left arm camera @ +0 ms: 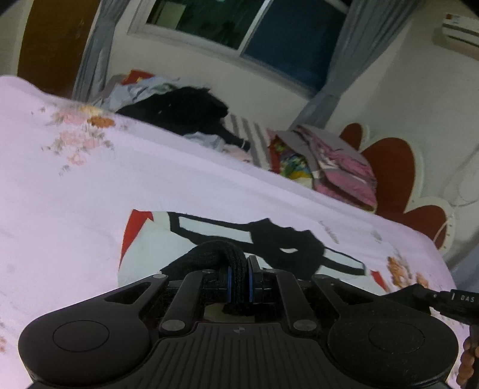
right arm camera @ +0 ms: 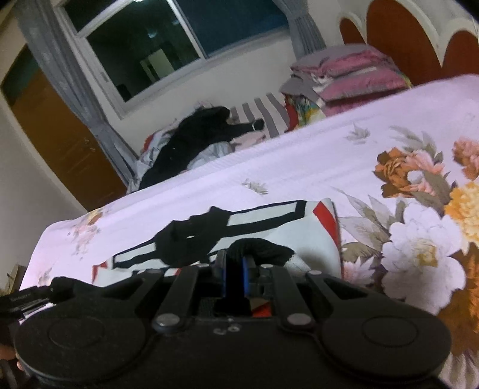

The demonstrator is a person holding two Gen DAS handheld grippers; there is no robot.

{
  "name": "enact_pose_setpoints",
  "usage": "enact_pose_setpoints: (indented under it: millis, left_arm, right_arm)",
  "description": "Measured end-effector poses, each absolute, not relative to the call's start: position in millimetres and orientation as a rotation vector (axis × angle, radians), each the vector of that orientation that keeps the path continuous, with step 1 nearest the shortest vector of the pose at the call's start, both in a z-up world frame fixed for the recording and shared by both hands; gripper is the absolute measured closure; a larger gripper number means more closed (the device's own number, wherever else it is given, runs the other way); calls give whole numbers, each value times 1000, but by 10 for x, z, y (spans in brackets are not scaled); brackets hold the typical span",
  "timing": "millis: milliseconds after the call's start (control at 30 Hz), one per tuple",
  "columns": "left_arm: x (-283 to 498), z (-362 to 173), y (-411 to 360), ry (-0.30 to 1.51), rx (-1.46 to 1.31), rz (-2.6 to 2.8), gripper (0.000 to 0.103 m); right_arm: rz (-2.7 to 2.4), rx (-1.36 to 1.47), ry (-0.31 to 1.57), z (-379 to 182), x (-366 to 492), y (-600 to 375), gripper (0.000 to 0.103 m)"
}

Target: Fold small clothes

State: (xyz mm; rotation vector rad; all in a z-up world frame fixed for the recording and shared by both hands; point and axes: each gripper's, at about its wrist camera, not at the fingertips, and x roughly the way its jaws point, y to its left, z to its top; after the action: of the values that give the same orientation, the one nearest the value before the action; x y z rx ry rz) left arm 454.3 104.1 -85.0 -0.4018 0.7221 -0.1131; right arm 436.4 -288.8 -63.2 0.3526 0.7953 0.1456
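Showing air conditioner (left arm camera: pixel 459 28): left wrist only.

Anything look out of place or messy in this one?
Yes: a heap of dark and pale clothes lies unfolded at the bed's far edge, under the window. Nearer, both claws are shut on the black hem of a white, red-trimmed garment.

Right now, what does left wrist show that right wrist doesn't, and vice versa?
Left wrist only: the air conditioner high on the wall, and the left tongs shut on a black fabric edge.

Right wrist only: the big flower print on the bedsheet, and the right tongs shut on black fabric.

Both: the white, red and black garment on the bed, dark clothes pile, folded pink bedding, window, red headboard.
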Motion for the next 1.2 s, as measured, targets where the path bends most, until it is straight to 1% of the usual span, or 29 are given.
enact_pose_setpoints:
  millis: [367,633,667,700,733,767,833,933,967,1000,1067,1133,1200]
  left_arm:
    - [5137,-1190,989,819,-407,-46,93]
    - [5351,-1316,1020,861,-455,-11,93]
    - [5375,-1335,1034,876,-474,-4,92]
    - [5395,-1355,1054,891,-498,5,91]
    - [5406,-1366,1073,897,-517,6,90]
    - [5407,-1368,1081,899,-530,6,90]
    - [5399,-1353,1095,894,-545,4,88]
    - [5361,-1304,1131,874,-575,-2,80]
    - [5343,-1283,1148,864,-592,-5,69]
    - [5315,-1252,1160,844,-595,-3,50]
    - [5241,-1155,1192,777,-569,47,24]
    - [5202,-1089,1222,736,-539,54,22]
    - [5190,-1093,1211,747,-516,44,22]
  right_arm:
    - [99,466,880,-1140,4986,-3031,93]
    - [80,457,876,-1274,5171,-3024,92]
    - [67,460,865,-1286,5185,-3033,86]
    - [57,468,853,-1291,5205,-3054,77]
    - [59,476,842,-1289,5220,-3072,75]
    - [61,476,836,-1280,5235,-3081,69]
    - [56,438,831,-1255,5260,-3078,67]
    - [46,382,809,-1207,5264,-3062,66]
    - [45,370,803,-1199,5272,-3057,65]
    - [42,358,793,-1182,5269,-3058,63]
    - [41,342,764,-1133,5246,-3056,62]
    - [56,329,755,-1109,5244,-3032,61]
    - [73,278,765,-1119,5257,-2956,61]
